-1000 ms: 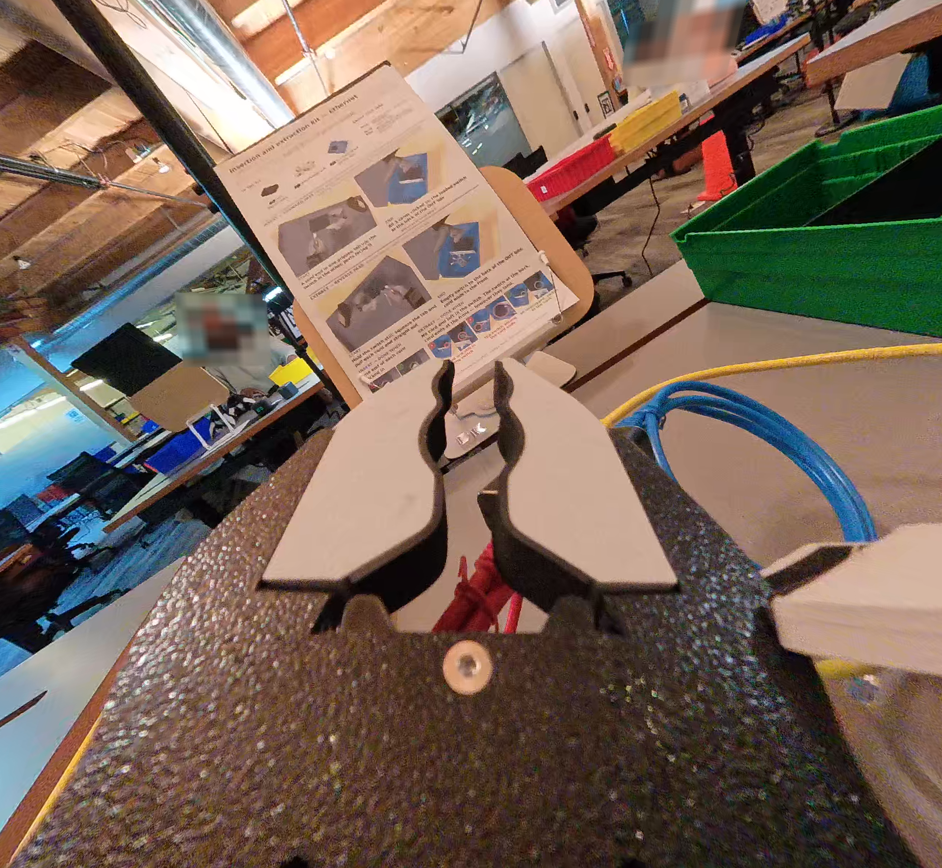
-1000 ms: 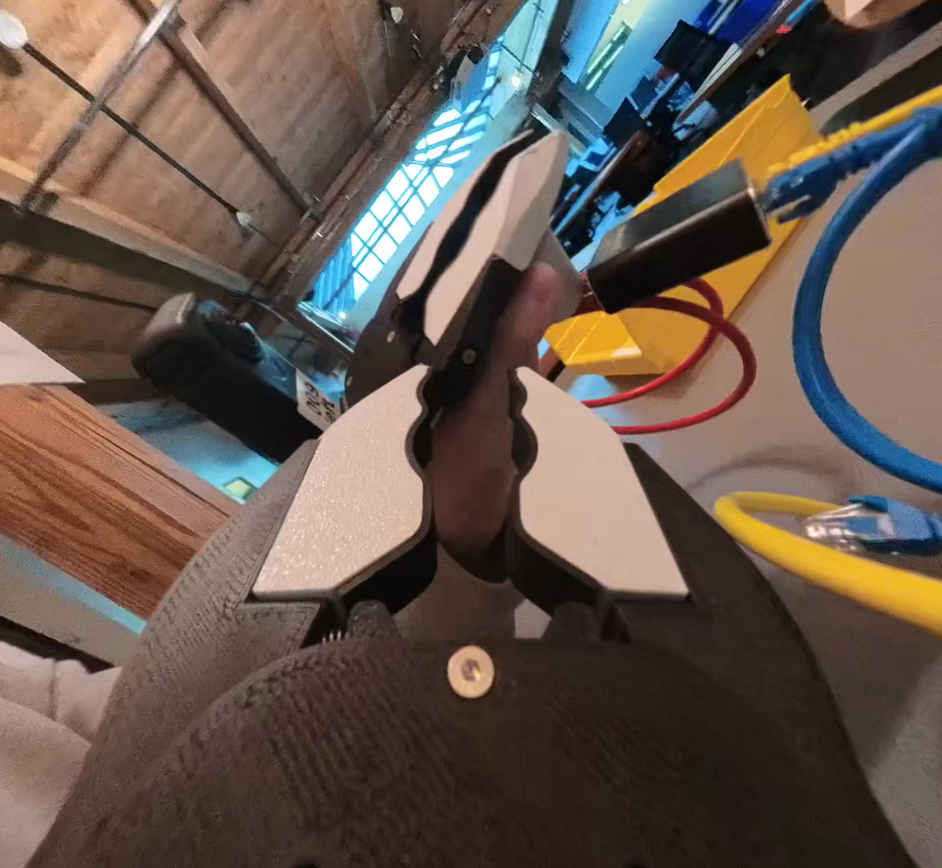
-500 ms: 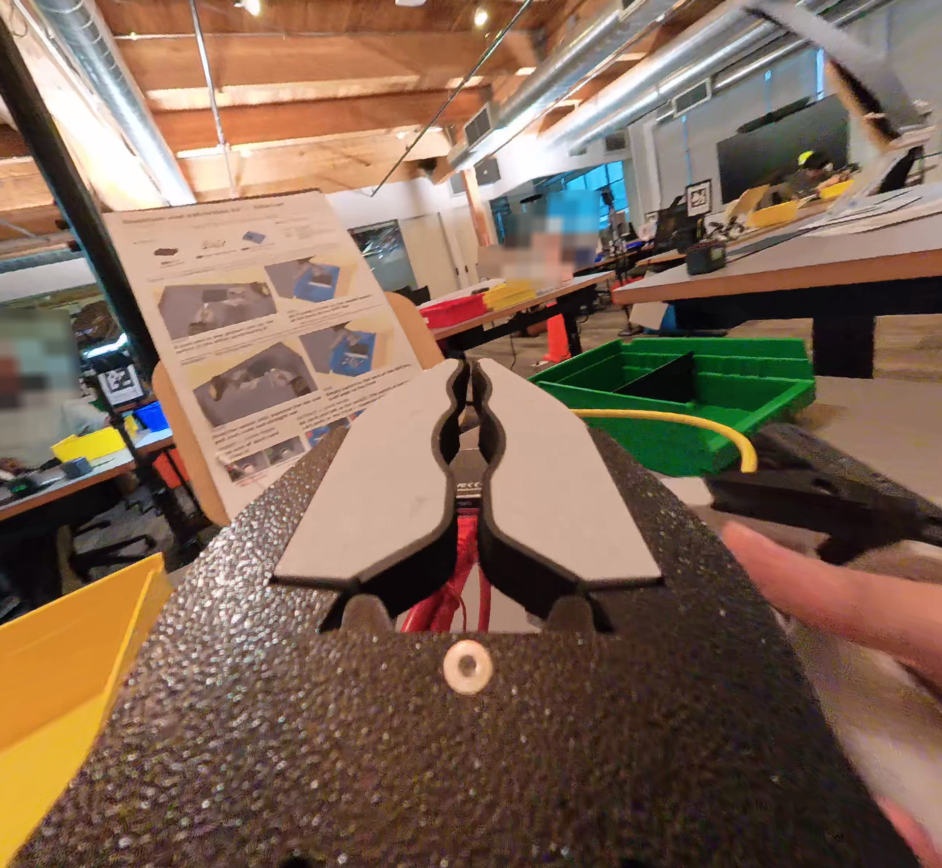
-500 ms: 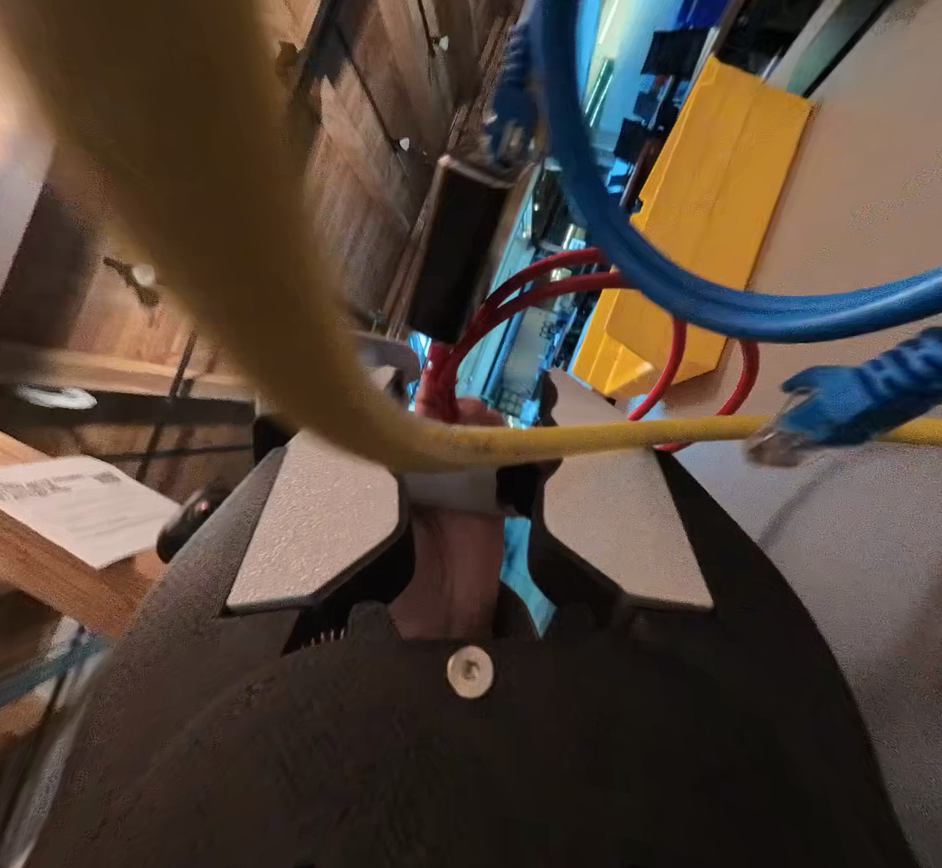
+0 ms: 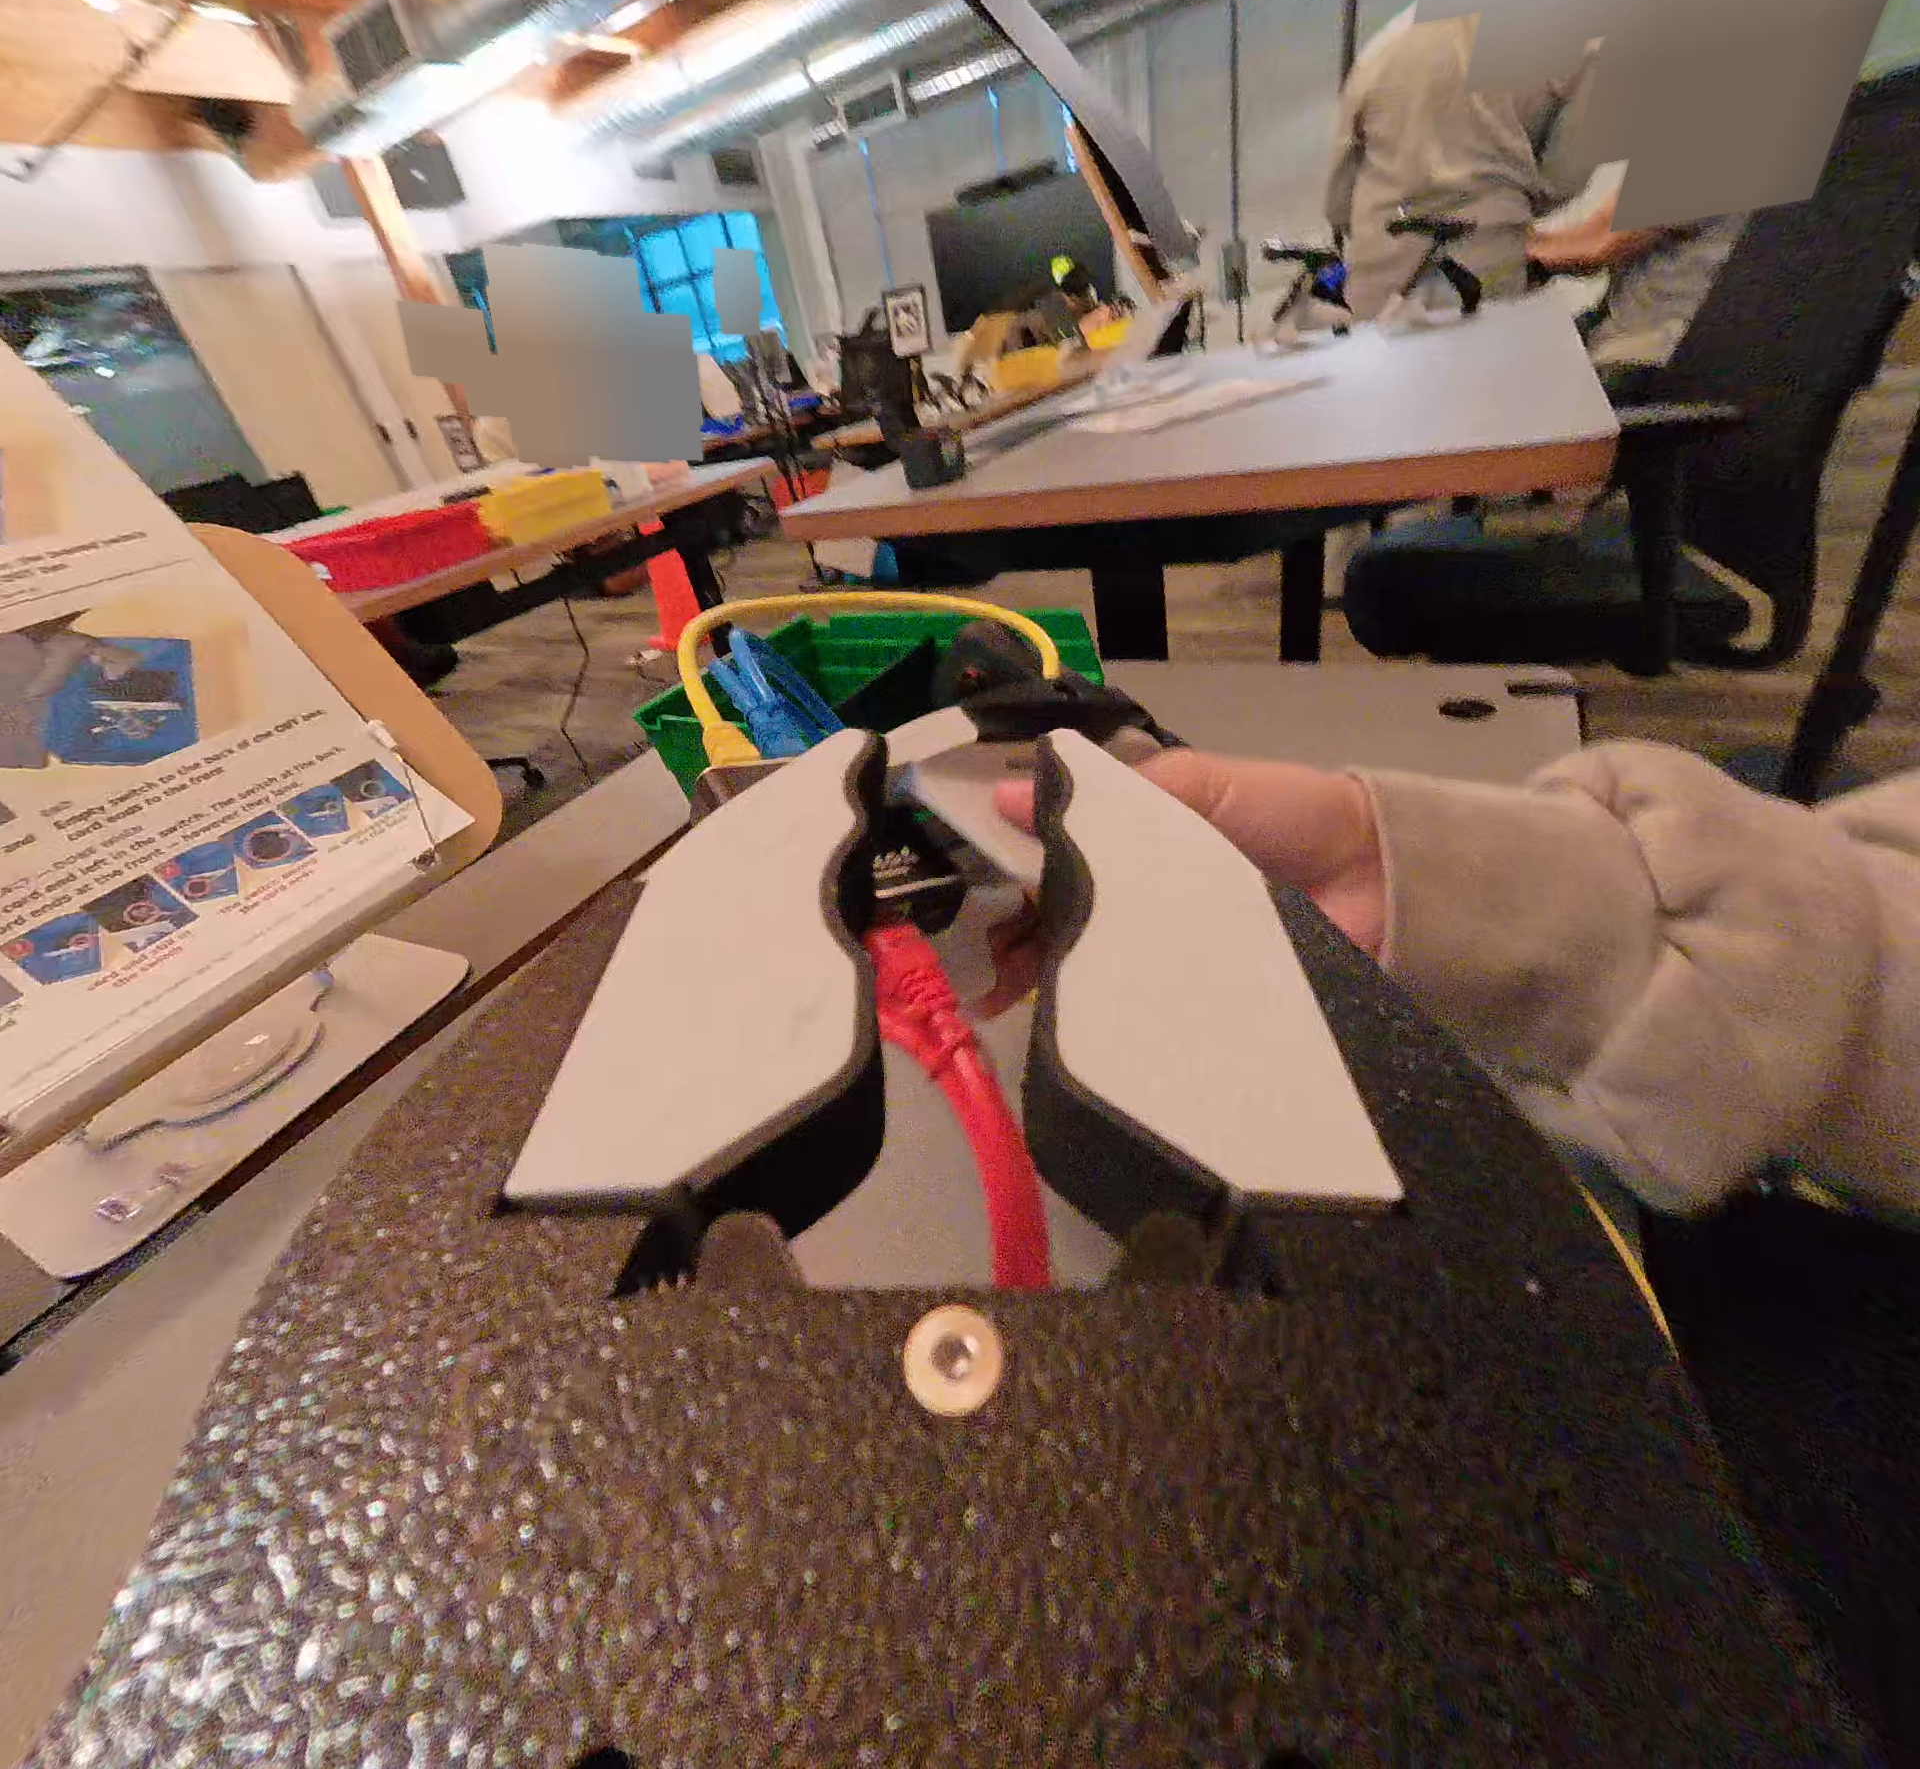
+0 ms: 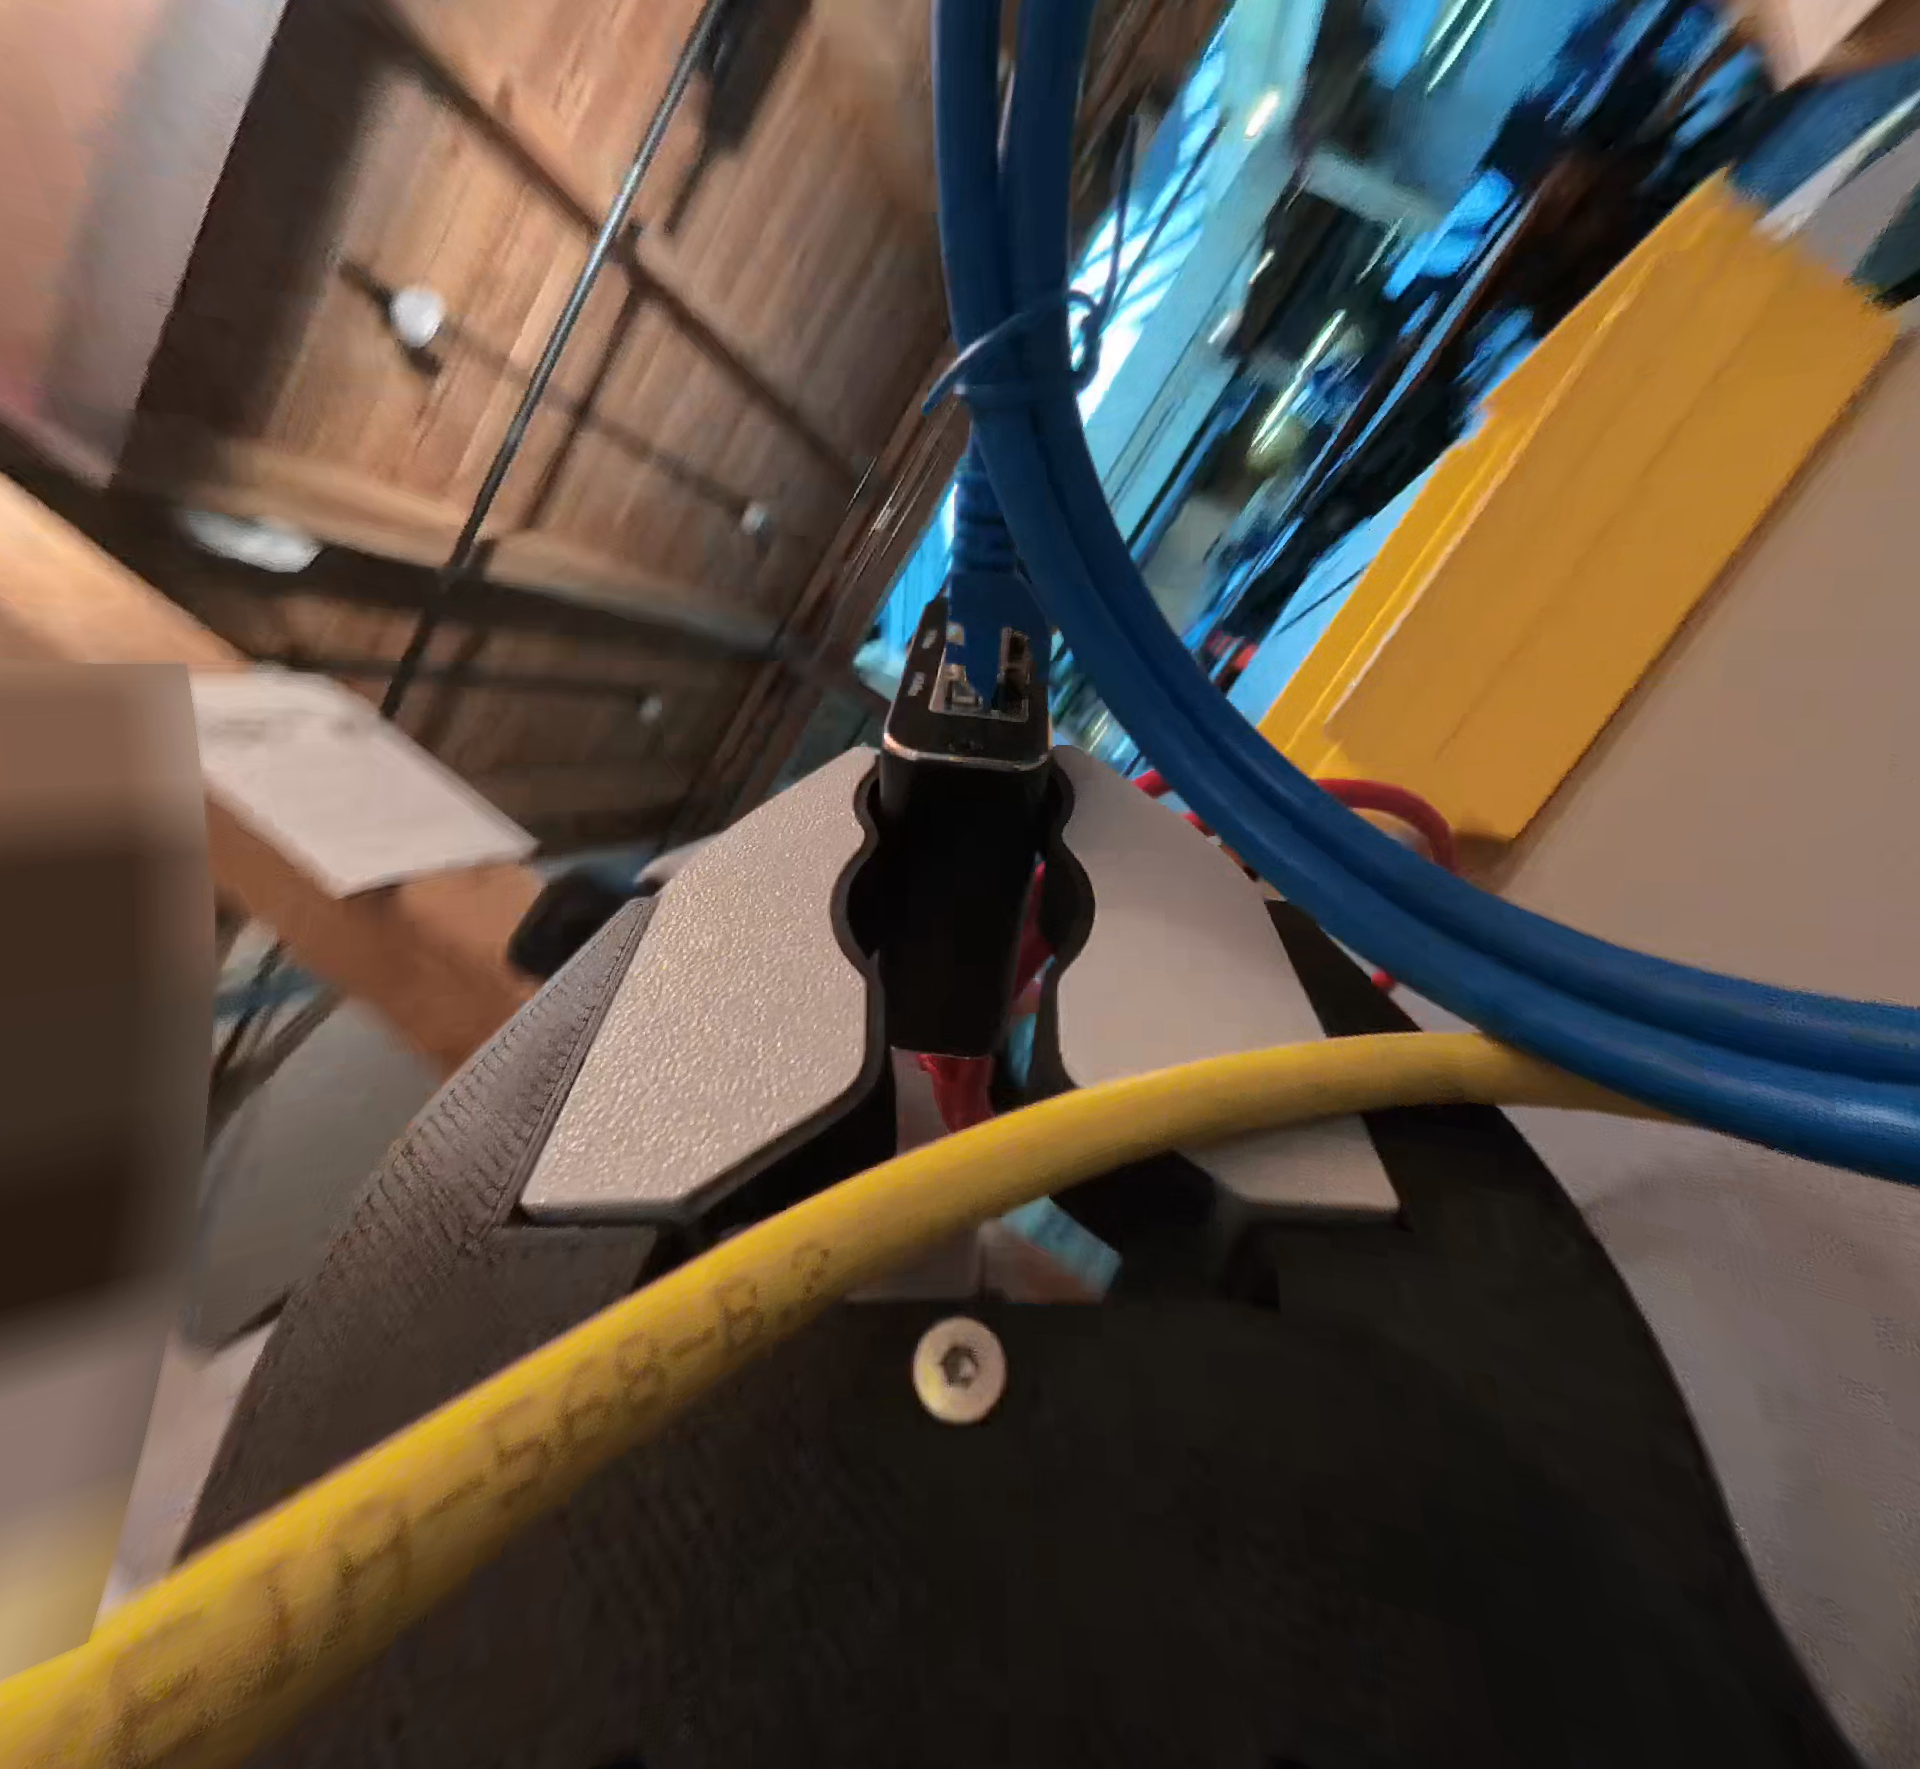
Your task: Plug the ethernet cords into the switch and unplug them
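In the right wrist view my right gripper (image 6: 961,774) is shut on the small black switch (image 6: 961,888), held off the table. A blue cord (image 6: 1351,898) is plugged into its far end, and a red cord (image 6: 961,1085) leaves its near end. A yellow cord (image 6: 831,1210) drapes across the gripper body. In the left wrist view my left gripper (image 5: 958,763) is open, its fingers either side of the switch (image 5: 899,872) and the red cord (image 5: 956,1044), which it does not clamp. The yellow cord (image 5: 862,602) and blue cord (image 5: 774,711) sit on the switch's far side.
A hand in a beige sleeve (image 5: 1278,836) holds the right gripper at the right. A green bin (image 5: 665,732) stands behind the switch. An instruction sheet on a stand (image 5: 156,784) is at the left. A yellow bin (image 6: 1558,493) lies on the grey table.
My left gripper's fingers have spread from nearly shut to open. My right gripper, which held nothing before, is now shut on the switch. Both views have swung.
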